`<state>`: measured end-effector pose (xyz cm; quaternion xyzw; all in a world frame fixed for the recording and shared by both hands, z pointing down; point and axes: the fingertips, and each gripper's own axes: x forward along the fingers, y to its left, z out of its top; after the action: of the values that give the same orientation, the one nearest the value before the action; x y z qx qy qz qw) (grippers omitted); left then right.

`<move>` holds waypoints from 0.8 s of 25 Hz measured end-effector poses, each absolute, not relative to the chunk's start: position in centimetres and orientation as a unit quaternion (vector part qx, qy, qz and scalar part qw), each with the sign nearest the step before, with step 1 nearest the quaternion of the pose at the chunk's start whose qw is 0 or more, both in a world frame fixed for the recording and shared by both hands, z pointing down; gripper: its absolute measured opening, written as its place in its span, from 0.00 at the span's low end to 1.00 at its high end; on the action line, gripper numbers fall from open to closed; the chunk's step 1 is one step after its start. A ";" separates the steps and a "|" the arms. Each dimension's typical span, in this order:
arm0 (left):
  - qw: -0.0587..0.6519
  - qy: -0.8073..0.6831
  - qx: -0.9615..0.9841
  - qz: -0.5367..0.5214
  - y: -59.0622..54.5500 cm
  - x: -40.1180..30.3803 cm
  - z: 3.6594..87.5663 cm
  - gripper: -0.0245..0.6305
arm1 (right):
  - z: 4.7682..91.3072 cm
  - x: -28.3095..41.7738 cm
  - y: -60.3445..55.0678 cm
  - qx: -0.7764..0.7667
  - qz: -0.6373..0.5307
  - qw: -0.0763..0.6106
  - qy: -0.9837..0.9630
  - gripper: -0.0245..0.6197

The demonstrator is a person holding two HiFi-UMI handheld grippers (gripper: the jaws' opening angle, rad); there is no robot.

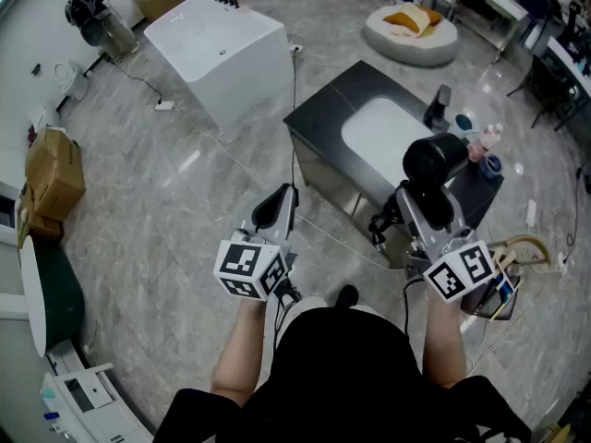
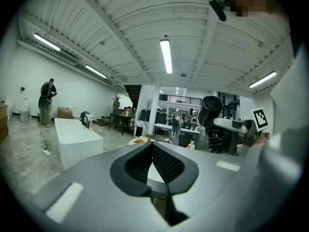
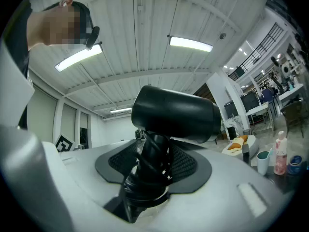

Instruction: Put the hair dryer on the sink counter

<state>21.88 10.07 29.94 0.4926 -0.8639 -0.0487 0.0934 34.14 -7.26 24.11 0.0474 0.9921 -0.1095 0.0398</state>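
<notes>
The black hair dryer (image 1: 434, 160) stands upright in my right gripper (image 1: 427, 206), which is shut on its handle. In the right gripper view the dryer (image 3: 176, 112) fills the middle, its handle wrapped in black cord between the pads of that gripper (image 3: 153, 161). It hangs over the near right part of the dark sink counter (image 1: 323, 113), beside the white basin (image 1: 383, 132). My left gripper (image 1: 274, 206) is shut and empty, held left of the counter over the floor. The left gripper view shows its own closed jaws (image 2: 152, 153) and the dryer (image 2: 211, 108) off to the right.
A faucet (image 1: 441, 104) and small bottles (image 1: 485, 141) stand at the counter's far right end. A white bathtub (image 1: 222, 49) sits further back, with a round cushion seat (image 1: 411, 30) beyond. Cardboard boxes (image 1: 51, 178) are at the left, and a basket (image 1: 503, 280) is near my right hand.
</notes>
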 end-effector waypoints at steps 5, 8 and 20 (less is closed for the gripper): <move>0.088 -0.861 0.499 -0.046 9.6 21.5 29.5 0.04 | 23.8 33.7 -7.2 0.047 -0.108 0.042 0.992 0.37; 0.088 -0.858 0.504 -0.045 9.1 21.0 29.2 0.04 | 23.6 33.3 -7.2 0.044 -0.106 0.041 0.993 0.37; 0.081 -0.832 0.546 -0.046 8.7 17.4 28.2 0.04 | 22.6 29.4 -4.3 0.039 -0.128 0.059 0.989 0.37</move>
<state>17.44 8.75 28.15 0.5463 -0.8325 -0.0456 0.0806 29.45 -4.31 22.59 0.0386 0.9893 -0.1281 0.0585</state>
